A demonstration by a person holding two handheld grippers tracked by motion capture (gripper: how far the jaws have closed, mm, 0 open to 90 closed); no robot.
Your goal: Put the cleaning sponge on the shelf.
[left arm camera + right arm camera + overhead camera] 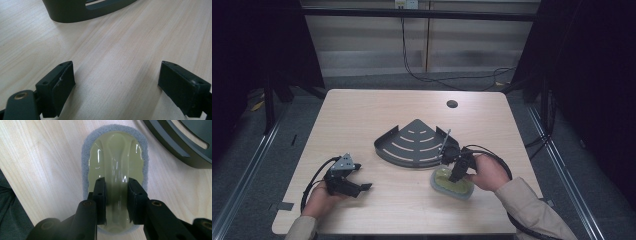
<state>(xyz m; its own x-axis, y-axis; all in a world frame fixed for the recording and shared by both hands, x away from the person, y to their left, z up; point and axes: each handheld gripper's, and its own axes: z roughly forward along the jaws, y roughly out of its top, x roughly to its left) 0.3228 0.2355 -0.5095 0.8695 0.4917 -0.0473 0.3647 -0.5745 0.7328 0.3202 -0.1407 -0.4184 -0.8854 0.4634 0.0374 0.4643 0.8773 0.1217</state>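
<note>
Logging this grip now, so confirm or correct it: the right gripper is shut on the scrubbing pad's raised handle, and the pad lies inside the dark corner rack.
Wrong place. The right gripper grips the scrubbing pad, but the pad lies on the table beside the dark corner rack, as the high view shows.

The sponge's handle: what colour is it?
The handle is glossy pale yellow-green, ringed by grey foam; the right gripper view shows it best.

Count on table: one dark slotted corner shelf, centre; one scrubbing sponge with a yellow-green handle, near right; one round hole, far right. Grippers: two, left gripper, right gripper.
</note>
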